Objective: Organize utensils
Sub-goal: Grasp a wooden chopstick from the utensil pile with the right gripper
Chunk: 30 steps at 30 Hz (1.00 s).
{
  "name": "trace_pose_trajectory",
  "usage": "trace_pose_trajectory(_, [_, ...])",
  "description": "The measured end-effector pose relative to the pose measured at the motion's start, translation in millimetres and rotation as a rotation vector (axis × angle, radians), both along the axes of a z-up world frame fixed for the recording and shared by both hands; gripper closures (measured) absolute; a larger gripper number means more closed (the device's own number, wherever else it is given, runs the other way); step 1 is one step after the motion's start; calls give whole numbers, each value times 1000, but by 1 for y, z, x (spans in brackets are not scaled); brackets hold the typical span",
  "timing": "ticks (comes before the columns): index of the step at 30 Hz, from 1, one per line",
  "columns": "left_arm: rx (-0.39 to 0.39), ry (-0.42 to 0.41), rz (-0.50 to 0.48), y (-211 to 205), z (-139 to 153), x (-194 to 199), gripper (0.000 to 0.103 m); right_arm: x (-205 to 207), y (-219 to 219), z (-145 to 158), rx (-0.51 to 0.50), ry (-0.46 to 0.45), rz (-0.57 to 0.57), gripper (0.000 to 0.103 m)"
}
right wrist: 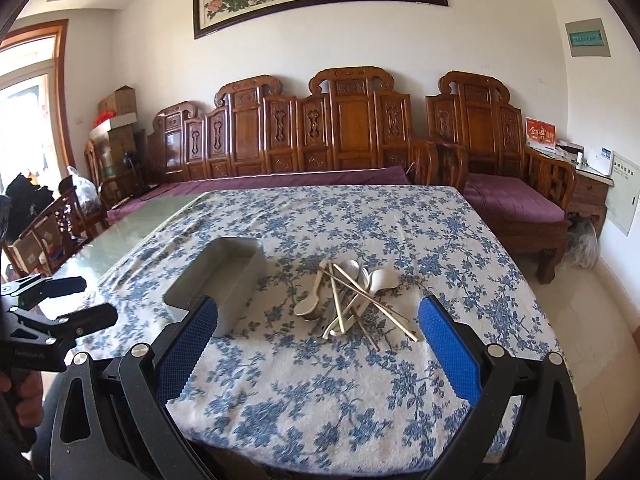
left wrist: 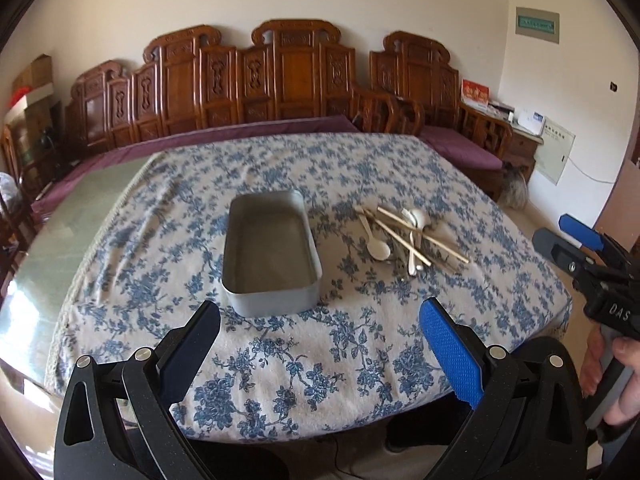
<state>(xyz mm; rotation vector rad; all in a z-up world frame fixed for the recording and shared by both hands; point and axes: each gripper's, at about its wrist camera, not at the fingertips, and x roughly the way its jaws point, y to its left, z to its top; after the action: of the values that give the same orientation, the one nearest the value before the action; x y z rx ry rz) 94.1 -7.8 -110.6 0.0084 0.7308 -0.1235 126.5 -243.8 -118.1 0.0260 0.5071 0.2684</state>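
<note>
A grey metal rectangular tin (left wrist: 272, 252) (right wrist: 224, 280) sits empty in the middle of the floral tablecloth. To its right lies a loose pile of utensils (left wrist: 408, 238) (right wrist: 352, 300): white spoons, metal spoons and several wooden chopsticks crossing each other. My left gripper (left wrist: 320, 344) hangs open just in front of the tin, holding nothing. My right gripper (right wrist: 318, 340) is open too, near the table's front edge, with the pile straight ahead between its fingers. Each gripper also shows at the other view's edge, the right gripper (left wrist: 576, 240) and the left gripper (right wrist: 76, 300).
The table (left wrist: 280, 380) wears a blue-and-white floral cloth; bare green glass (left wrist: 76, 216) shows at its left. A carved wooden bench with purple cushions (right wrist: 512, 200) runs behind it. A person's hand (left wrist: 620, 376) holds the right gripper's handle. Boxes stand at the far left.
</note>
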Motion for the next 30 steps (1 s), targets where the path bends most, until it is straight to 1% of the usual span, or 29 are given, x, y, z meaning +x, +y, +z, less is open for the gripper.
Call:
trace_pose_trajectory(5, [-16,34,-19,1,-11,21,6,29,0,-19,-40,8,4,3])
trace_pose_trajectory(11, [-8,48,-40,-2,-16,47,6,73,-8,-36,-29,68,20,9])
trace_pose_trajectory(13, [-5,50,-46,-3,-19,57,6,90,-8,-44,-30,83,43,21])
trace_pose_trajectory(15, [4,51,-51,-5,-20,65,6,104,-6,-52,-40,97,57,25])
trace_pose_trajectory(16, [6,52,-60,-7,-22,70,6,116,-4,-57,-47,114,73,32])
trace_pose_trajectory(19, [-5,70,-83,-10,-26,85,6,143,2,-74,-64,162,110,47])
trace_pose_trajectory(21, [-5,77,-88,-14,-29,93,6,158,5,-87,-60,208,145,53])
trace_pose_trajectory(24, [7,91,-93,-19,-35,105,6,167,10,-105,-60,254,175,62])
trace_pose_trajectory(26, [-2,99,-103,-21,-37,109,6,174,11,-119,-47,294,187,66])
trace_pose_trajectory(27, [-9,99,-106,-21,-38,110,6,178,13,-125,-42,316,196,74])
trace_pose_trajectory(28, [-12,100,-106,-21,-40,110,6,180,15,-129,-42,326,200,77])
trace_pose_trajectory(30, [-25,110,-105,-19,-43,109,6,187,18,-136,-47,348,198,77])
